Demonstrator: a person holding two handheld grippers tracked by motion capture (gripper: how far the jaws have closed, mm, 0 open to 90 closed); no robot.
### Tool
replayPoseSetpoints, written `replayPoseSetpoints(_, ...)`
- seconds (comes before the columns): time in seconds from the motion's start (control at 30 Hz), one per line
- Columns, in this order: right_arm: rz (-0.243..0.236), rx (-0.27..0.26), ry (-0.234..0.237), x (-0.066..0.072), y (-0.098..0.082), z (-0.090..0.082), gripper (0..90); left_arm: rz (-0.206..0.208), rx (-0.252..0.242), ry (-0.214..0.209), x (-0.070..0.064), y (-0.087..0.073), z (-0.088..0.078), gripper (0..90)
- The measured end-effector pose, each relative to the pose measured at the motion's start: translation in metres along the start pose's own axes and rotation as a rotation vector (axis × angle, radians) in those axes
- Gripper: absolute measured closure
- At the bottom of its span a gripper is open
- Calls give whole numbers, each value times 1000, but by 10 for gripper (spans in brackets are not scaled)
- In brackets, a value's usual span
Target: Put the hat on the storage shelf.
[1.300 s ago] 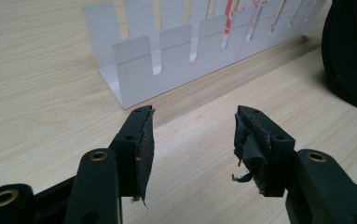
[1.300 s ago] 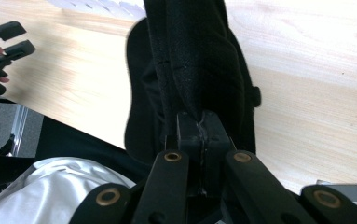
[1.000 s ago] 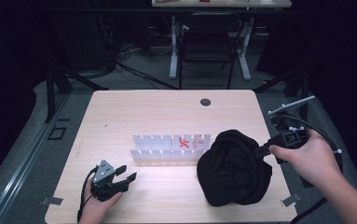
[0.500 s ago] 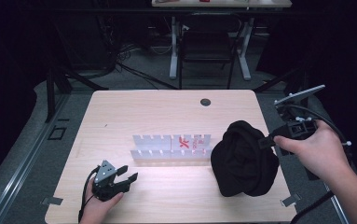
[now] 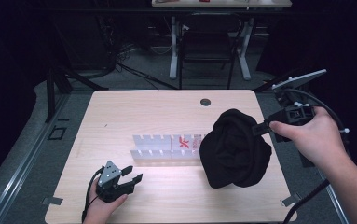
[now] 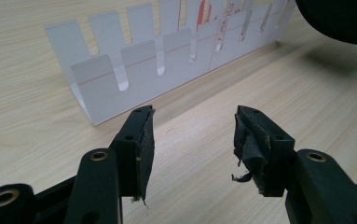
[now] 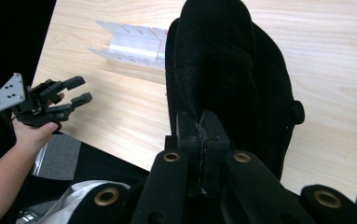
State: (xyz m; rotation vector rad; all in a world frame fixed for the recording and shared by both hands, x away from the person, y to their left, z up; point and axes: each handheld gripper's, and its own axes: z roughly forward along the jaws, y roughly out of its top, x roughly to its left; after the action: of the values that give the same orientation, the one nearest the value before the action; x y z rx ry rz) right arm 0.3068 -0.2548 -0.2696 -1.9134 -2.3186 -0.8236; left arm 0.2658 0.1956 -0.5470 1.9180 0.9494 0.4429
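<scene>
High view: nearest you, your left hand (image 5: 102,210) rests on the front left of the table (image 5: 134,109) and holds the left gripper (image 5: 132,173). Its jaws stand well apart with nothing between them, and they point toward the rack (image 5: 167,148). In the left gripper view the two black jaws show a wide gap over bare wood, their pads (image 6: 147,140) frayed at the edges. Just beyond them stands the rack (image 6: 157,60), a low white slotted piece with red marks at its far end.

In the middle of the table the rack runs left to right. Its right end is hidden behind the black cloth (image 5: 236,148), so you cannot tell whether the two touch.

The cloth, a dark bunched garment, hangs over the right part of the table. Your right gripper (image 5: 259,128) has it by its upper right edge, and your right hand (image 5: 311,135) is out past the table's right side. In the right gripper view the jaws are pressed together on a fold of the cloth (image 7: 241,79), which drapes away from them above the wood. That view also shows the left gripper (image 7: 76,91) off to the left.

Farther back, a dark round hole (image 5: 205,101) sits near the table's far edge.
</scene>
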Motion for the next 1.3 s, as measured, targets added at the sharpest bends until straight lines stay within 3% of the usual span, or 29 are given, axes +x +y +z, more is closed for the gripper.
replayPoseSetpoints(0.27, 16, -25, 39, 9, 17, 2, 891, 2, -3, -6, -1, 0, 1, 479)
replayPoseSetpoints(0.93, 56, -55, 62, 10, 45, 14, 891, 43, -15, -26, -11, 5, 4, 482)
replayPoseSetpoints(1.2, 57, -55, 64, 14, 51, 22, 890, 82, -26, -75, -26, 21, 10, 482)
replayPoseSetpoints(1.3, 53, -56, 71, 15, 53, 23, 890, 114, -41, -102, -39, 33, 18, 482)
